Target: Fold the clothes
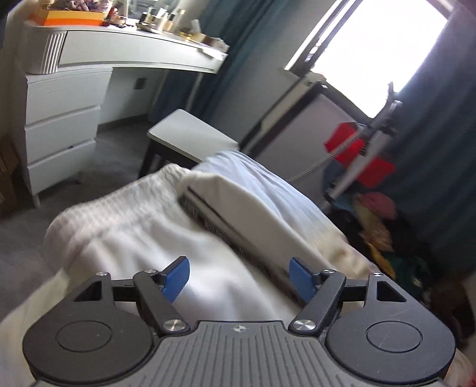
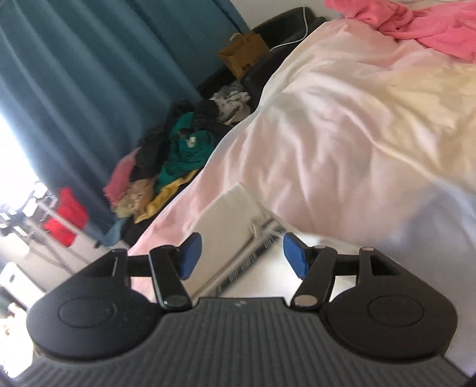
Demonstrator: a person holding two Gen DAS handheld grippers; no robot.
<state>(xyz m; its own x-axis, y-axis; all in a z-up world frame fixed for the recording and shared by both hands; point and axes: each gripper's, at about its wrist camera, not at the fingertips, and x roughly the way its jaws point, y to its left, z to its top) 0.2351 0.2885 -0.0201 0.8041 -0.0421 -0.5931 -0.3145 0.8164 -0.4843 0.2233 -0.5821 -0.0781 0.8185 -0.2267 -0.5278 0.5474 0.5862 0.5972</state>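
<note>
Above the white garment [image 1: 142, 226] on the bed [image 2: 342, 134], we hold left gripper [image 1: 239, 278] and right gripper [image 2: 241, 256] released, and should pinch one edge cleanly.

I'm seeing blue pads on my left gripper [image 1: 239, 278] and right gripper [image 2: 241, 255]; white waffle-textured cloth [image 1: 125, 217] lying ahead of the left; teal curtains [image 2: 89, 74] hanging beyond the right; pink fabric [image 2: 422, 26] showing far ahead, right of it.
</note>
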